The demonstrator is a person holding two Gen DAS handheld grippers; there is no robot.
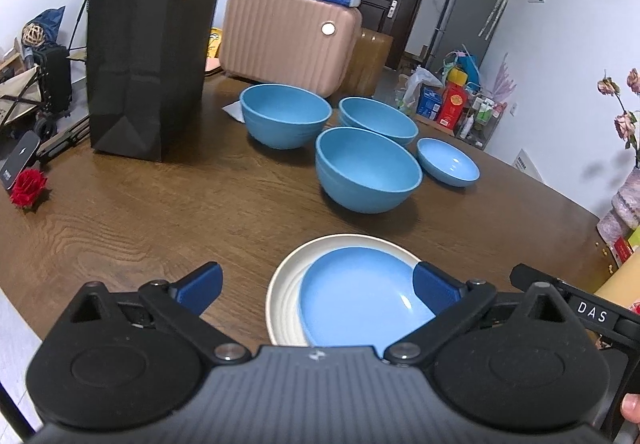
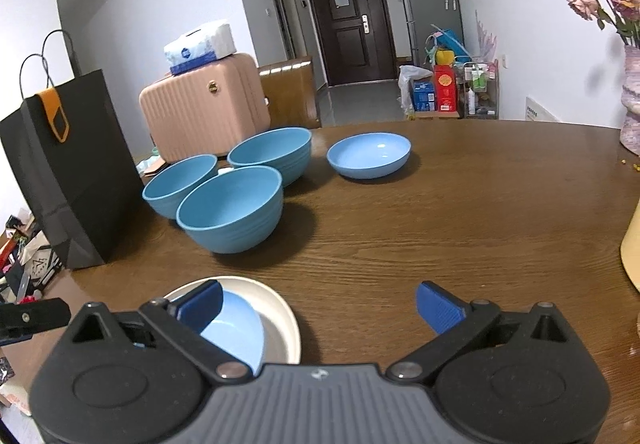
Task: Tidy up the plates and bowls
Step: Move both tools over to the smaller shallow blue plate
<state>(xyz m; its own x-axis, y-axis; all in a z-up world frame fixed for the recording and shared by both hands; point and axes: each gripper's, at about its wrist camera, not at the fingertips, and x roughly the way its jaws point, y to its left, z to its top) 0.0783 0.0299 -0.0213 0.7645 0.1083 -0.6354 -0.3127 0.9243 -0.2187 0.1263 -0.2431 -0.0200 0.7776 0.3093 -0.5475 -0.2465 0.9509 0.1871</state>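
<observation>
Blue-padded jaws of the left gripper (image 1: pixel 318 286) and right gripper (image 2: pixel 320 304) are seen spread wide and empty above a light blue plate (image 1: pixel 360 300) nested in a cream plate (image 1: pixel 280 292), with three blue bowls (image 1: pixel 366 170) grouped farther along the wooden table (image 1: pixel 160 212).

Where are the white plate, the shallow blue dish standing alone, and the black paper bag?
white plate (image 1: pixel 280 296), left wrist view, bare left rim.
shallow blue dish (image 2: pixel 370 156), right wrist view, inside of its hollow.
black paper bag (image 1: pixel 148 44), left wrist view, middle of its front face.
</observation>
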